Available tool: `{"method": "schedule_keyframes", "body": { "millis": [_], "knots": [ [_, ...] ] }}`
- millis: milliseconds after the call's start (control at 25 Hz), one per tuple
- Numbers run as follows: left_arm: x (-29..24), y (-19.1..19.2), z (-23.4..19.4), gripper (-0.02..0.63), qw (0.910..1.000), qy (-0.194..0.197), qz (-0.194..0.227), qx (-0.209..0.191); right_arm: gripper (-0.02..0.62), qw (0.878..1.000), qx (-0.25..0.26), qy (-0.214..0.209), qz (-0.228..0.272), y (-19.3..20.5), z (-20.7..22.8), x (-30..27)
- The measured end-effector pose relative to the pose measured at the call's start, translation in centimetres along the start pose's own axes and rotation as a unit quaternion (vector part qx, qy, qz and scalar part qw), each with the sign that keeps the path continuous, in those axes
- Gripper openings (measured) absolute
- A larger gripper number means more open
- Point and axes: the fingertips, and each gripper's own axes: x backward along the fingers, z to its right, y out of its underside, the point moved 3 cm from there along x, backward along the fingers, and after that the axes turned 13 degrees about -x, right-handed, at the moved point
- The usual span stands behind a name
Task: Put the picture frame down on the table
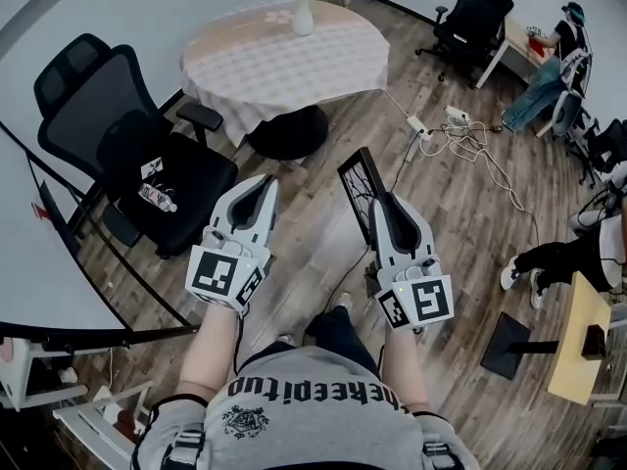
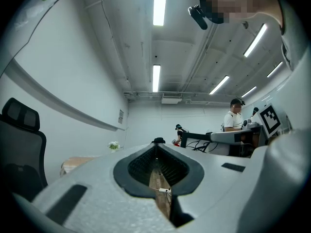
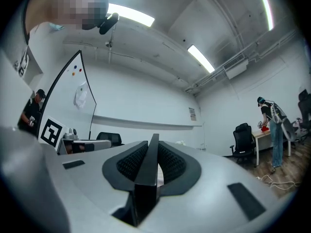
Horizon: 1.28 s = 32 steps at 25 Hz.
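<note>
My right gripper (image 1: 381,202) is shut on a thin black picture frame (image 1: 359,186), which sticks out ahead of it, edge-on and tilted, above the wooden floor. In the right gripper view the frame's dark edge (image 3: 148,169) runs straight up between the ribbed pads (image 3: 131,162). My left gripper (image 1: 257,196) is held level beside it, shut and empty; its pads (image 2: 170,166) meet with only floor showing behind. The round table (image 1: 323,62) with a checked cloth stands ahead, some way beyond both grippers, with a white vase of flowers (image 1: 305,8) at its far side.
A black office chair (image 1: 127,155) with small items on its seat stands to the left. A power strip and cables (image 1: 453,137) lie on the floor to the right. Other people, desks and chairs (image 1: 477,20) fill the right side. A whiteboard edge (image 1: 39,262) is at the near left.
</note>
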Motion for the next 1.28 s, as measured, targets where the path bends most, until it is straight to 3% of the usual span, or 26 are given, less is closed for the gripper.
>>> {"method": "schedule_keyframes", "body": {
  "millis": [720, 1000, 1280],
  "knots": [
    [-15.3, 1.5, 2.7, 0.026, 0.9958, -0.092, -0.005, -0.003, 0.071, 0.996, -0.007, -0.088, -0.018, -3.0, 15.7, -8.5],
    [-18.2, 2.3, 3.6, 0.026, 0.9949, -0.098, -0.022, -0.012, 0.071, 0.994, -0.024, -0.102, -0.018, -2.8, 18.8, -10.3],
    [-21.1, 3.9, 1.2, 0.026, 0.9955, -0.091, -0.025, -0.009, 0.071, 0.996, -0.028, -0.086, -0.019, -2.0, 20.6, -13.6]
  ]
}}
